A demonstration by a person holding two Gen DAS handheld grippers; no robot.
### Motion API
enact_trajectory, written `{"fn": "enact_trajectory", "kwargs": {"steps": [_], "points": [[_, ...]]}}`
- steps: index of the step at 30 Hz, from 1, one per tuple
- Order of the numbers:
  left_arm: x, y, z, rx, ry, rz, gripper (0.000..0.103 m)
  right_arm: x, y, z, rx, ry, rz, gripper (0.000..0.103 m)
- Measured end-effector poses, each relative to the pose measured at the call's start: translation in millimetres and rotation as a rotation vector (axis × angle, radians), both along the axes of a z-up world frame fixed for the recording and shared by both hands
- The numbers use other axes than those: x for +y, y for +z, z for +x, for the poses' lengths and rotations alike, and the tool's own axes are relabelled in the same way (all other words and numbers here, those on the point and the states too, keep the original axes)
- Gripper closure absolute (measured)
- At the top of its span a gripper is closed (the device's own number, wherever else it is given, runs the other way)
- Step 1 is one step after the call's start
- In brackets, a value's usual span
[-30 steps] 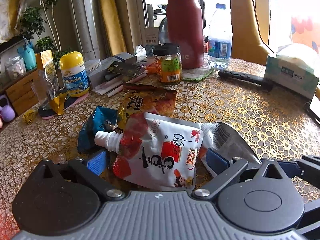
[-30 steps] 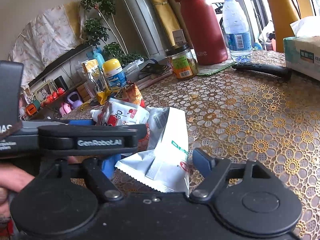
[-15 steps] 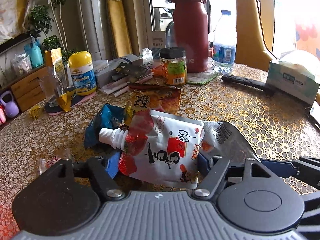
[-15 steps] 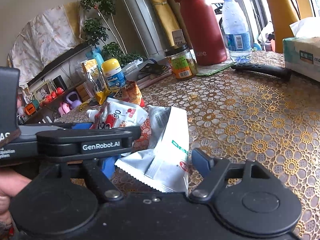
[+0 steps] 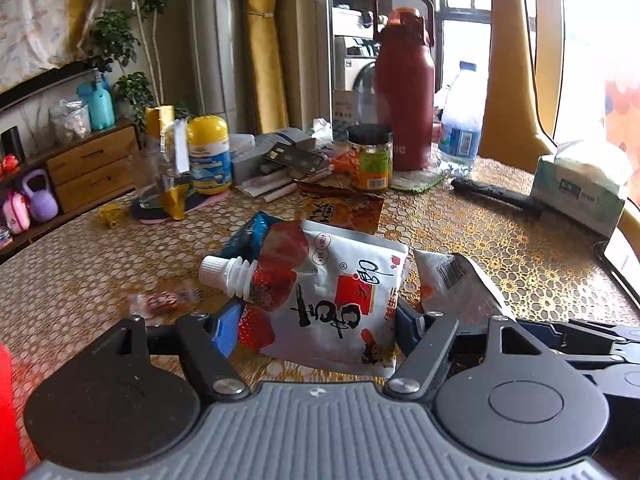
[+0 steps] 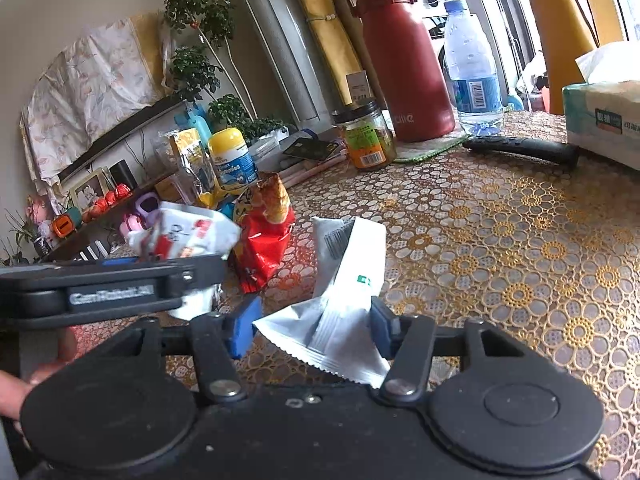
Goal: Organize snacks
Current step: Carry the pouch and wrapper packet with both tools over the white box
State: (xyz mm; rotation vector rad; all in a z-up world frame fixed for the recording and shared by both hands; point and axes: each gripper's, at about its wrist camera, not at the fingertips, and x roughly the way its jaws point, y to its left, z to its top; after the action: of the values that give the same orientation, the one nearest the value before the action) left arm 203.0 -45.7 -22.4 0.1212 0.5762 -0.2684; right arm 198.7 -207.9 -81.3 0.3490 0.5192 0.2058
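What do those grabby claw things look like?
The left gripper has a grey ribbed body, black round hinges and blue finger pads. The right gripper is black with blue pads too. White "GenRobot.AI" lettering runs along the left one's side.

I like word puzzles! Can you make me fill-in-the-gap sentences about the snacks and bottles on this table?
1. The white pouch with strawberries between the left gripper's fingers has a screw cap coloured ____.
2. The tall bottle with a handle is dark ____.
3. The clear water bottle has a ____ cap.
4. The right gripper has a ____ packet between its fingers.

Missing words: white; red; blue; white
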Motion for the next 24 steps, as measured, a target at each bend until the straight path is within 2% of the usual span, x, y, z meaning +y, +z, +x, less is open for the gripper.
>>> {"fn": "enact_trajectory", "kwargs": {"steps": [10, 24], "points": [[29.5, 31.4, -61.1, -0.048, 0.062, -0.076, 0.03, 12.5, 12.8, -29.1, -0.012, 0.036, -0.041, 0.048], [76.3, 49.1, -125.3, -0.08, 0.165, -0.151, 0.03, 41.5, 46.0, -72.0, -0.093, 0.105, -0.127, 0.048]]}}
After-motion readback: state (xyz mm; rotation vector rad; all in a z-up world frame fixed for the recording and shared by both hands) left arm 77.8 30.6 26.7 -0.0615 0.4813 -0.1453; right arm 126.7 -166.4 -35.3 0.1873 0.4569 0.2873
